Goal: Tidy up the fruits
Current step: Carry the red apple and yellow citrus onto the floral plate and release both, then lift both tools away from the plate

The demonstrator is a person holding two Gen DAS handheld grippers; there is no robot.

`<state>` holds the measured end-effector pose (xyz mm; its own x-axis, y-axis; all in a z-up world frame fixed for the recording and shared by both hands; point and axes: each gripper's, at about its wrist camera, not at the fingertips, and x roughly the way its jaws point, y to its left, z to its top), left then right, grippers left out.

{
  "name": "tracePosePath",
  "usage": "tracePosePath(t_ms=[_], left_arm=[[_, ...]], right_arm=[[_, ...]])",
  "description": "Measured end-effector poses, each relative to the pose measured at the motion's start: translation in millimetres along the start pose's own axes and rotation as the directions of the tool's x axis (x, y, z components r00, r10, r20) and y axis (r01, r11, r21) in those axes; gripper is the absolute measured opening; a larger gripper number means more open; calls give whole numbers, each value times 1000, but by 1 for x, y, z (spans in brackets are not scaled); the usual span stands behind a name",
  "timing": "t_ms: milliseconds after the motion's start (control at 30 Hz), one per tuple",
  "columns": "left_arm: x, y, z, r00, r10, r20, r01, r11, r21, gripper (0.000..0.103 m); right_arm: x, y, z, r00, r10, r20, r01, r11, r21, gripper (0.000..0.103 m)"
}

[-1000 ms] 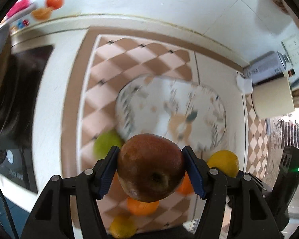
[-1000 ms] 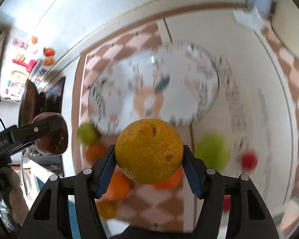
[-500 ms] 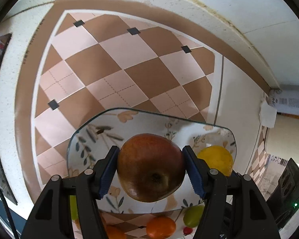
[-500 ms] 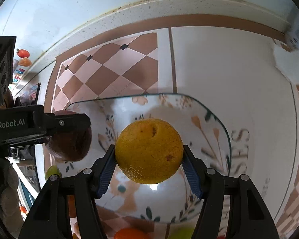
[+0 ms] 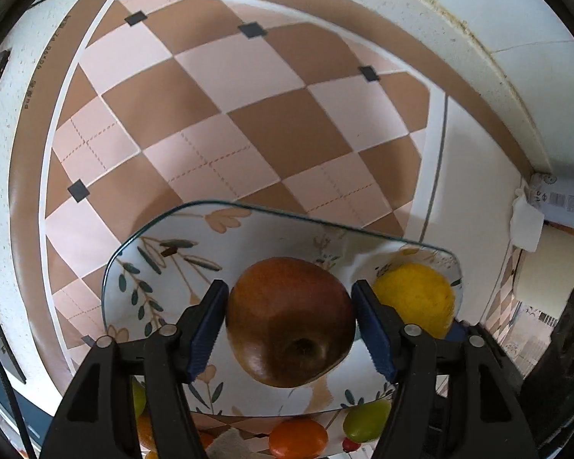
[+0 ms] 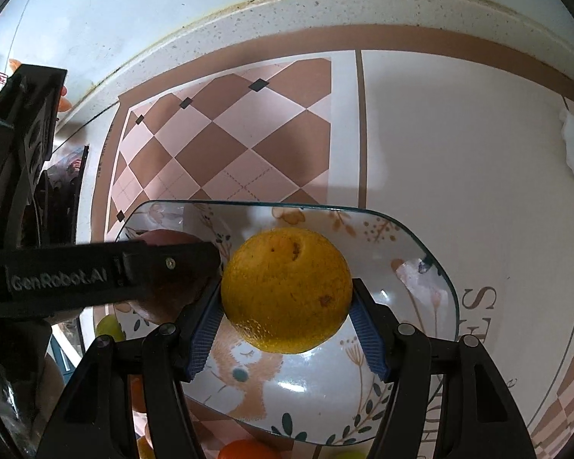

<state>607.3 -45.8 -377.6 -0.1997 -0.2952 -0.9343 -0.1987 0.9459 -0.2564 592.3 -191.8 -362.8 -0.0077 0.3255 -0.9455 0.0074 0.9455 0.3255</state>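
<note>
Item 1: red apple, gripped in my left tongs above the floral plate, near its middle.
Item 2: yellow orange, gripped in my right tongs above the same plate, just beside the apple.
Item 3: loose fruit at the plate's near edge: an orange mandarin and a green fruit.
Risk, as I judge it: the tongs crowd each other; opening one may knock the other. Round fruit dropped from height could roll off the plate onto the surface.
</note>
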Motion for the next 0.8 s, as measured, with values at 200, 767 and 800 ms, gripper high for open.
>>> tracePosePath(t_ms=[200,767,800], left_arm=[[-9,-8,-2,999,11,43,-12,999,29,87],[-84,4,-114,911,223,347,-283,950,133,87],[-90,3,-123,902,225,368,-292,946,137,87]], right_arm=[[-8,-5,-9,1000,-12,-6,12,1000,28,90],[-93,7,-110,961,-251,117,245,967,65,91],[-97,12,-114,958,-257,125,250,966,64,91]])
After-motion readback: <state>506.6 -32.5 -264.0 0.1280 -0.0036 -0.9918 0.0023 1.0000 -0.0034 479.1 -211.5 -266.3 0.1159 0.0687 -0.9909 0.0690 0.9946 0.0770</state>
